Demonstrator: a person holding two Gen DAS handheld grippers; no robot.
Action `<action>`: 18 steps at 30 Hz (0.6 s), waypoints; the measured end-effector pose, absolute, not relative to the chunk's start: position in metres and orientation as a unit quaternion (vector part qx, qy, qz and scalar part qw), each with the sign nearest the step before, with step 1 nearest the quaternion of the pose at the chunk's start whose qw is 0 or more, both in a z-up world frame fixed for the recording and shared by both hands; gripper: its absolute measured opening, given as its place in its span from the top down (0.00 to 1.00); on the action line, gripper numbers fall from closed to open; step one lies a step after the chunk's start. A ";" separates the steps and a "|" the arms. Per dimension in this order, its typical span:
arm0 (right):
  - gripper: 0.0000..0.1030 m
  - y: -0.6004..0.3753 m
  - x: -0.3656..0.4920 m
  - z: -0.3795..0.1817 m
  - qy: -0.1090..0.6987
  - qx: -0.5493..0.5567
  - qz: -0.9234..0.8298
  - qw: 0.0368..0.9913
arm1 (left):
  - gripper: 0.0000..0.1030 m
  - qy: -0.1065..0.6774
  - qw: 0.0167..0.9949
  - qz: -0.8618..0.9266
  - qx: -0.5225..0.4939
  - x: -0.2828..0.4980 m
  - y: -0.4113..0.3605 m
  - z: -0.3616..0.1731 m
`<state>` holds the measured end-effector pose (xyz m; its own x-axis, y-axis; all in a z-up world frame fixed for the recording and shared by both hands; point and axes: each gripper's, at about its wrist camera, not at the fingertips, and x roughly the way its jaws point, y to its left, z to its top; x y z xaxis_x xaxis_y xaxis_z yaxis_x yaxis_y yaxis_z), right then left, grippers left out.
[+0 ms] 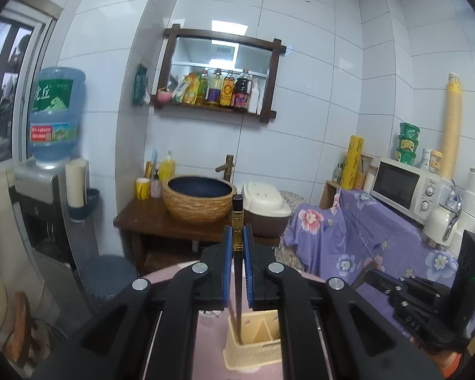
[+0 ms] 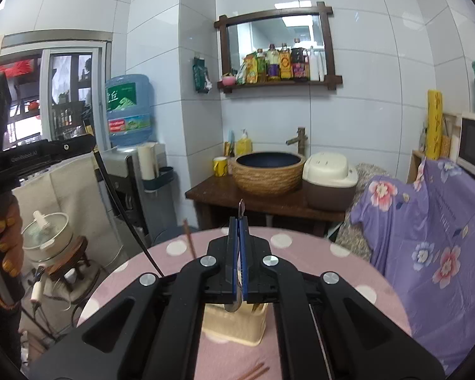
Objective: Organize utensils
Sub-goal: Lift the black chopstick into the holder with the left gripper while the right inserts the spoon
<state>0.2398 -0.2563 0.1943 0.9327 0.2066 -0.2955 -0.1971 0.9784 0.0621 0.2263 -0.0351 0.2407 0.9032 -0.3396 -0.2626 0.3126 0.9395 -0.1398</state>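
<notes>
My left gripper (image 1: 237,237) is shut on a dark chopstick (image 1: 237,218) with a gold band, held upright with its lower end inside the cream utensil holder (image 1: 253,345). A second, brown chopstick stands in the holder beside it. My right gripper (image 2: 238,231) is shut on a metal spoon (image 2: 240,210), held upright, its bowl (image 2: 232,305) hanging just above the same holder (image 2: 234,323). The dark chopstick (image 2: 123,212) and left gripper show at the left of the right wrist view. A brown chopstick (image 2: 189,240) sticks up behind the right gripper.
The holder stands on a round table with a pink dotted cloth (image 2: 332,269). Loose brown chopsticks (image 2: 253,372) lie near its front. Behind are a wooden washstand with a basin (image 2: 267,171), a rice cooker (image 2: 329,174), a water dispenser (image 2: 128,110), and a purple floral cloth (image 2: 433,221) under a microwave.
</notes>
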 end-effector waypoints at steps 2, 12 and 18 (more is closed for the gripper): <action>0.98 -0.253 0.255 0.188 0.161 0.018 0.094 0.982 | 0.92 0.147 0.974 -0.167 -0.046 0.237 -0.048 0.236; 0.98 -0.239 0.287 0.106 0.223 0.018 0.085 0.971 | 0.92 0.221 0.962 -0.153 -0.047 0.278 -0.083 0.138; 0.98 -0.233 0.292 0.073 0.244 0.022 0.088 0.966 | 0.92 0.265 0.951 -0.149 -0.050 0.285 -0.084 0.092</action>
